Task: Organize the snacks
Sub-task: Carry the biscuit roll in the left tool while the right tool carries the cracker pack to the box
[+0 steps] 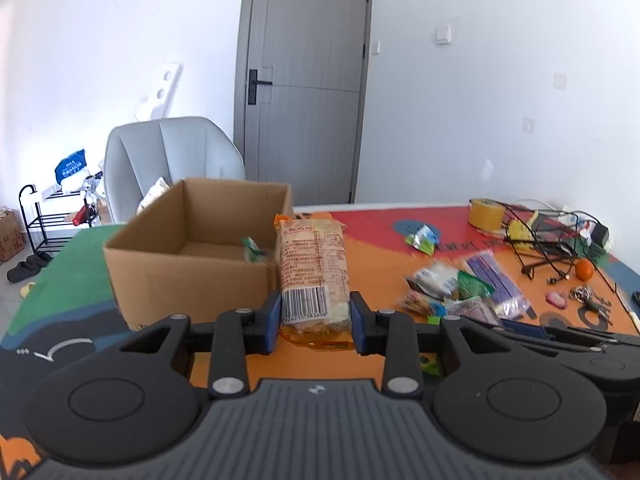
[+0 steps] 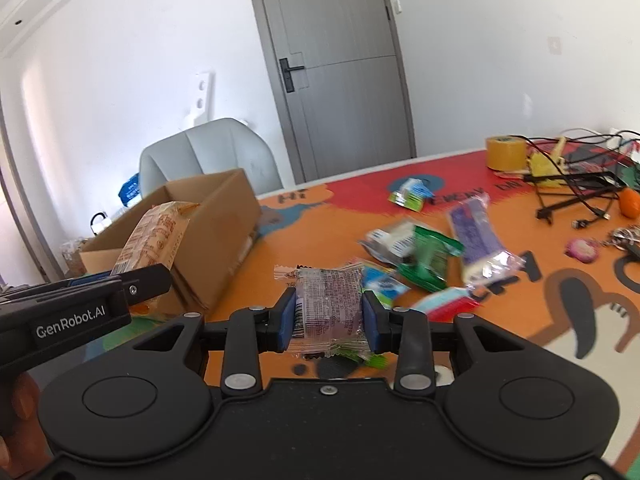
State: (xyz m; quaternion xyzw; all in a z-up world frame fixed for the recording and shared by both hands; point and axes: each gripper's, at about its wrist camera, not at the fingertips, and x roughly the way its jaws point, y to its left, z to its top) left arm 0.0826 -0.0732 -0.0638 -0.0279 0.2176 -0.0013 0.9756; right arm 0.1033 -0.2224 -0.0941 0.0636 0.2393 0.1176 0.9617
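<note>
My left gripper (image 1: pixel 313 322) is shut on an orange snack pack (image 1: pixel 312 268) with a barcode, held upright beside the right wall of an open cardboard box (image 1: pixel 176 276). A green packet (image 1: pixel 253 250) lies inside the box. In the right wrist view the same orange pack (image 2: pixel 154 236) sits in the left gripper (image 2: pixel 132 284) next to the box (image 2: pixel 218 220). My right gripper (image 2: pixel 329 318) is shut on a clear purple snack pack (image 2: pixel 330 304) above the table. A pile of loose snacks (image 2: pixel 424 244) lies ahead to the right; it also shows in the left wrist view (image 1: pixel 464 286).
A colourful mat covers the table (image 2: pixel 304 236). A yellow tape roll (image 2: pixel 506 153), black cables (image 2: pixel 576 192), an orange fruit (image 2: pixel 630 202) and keys (image 1: pixel 590 298) lie at the far right. A grey chair (image 1: pixel 172 160) stands behind the box, a grey door (image 1: pixel 304 80) beyond.
</note>
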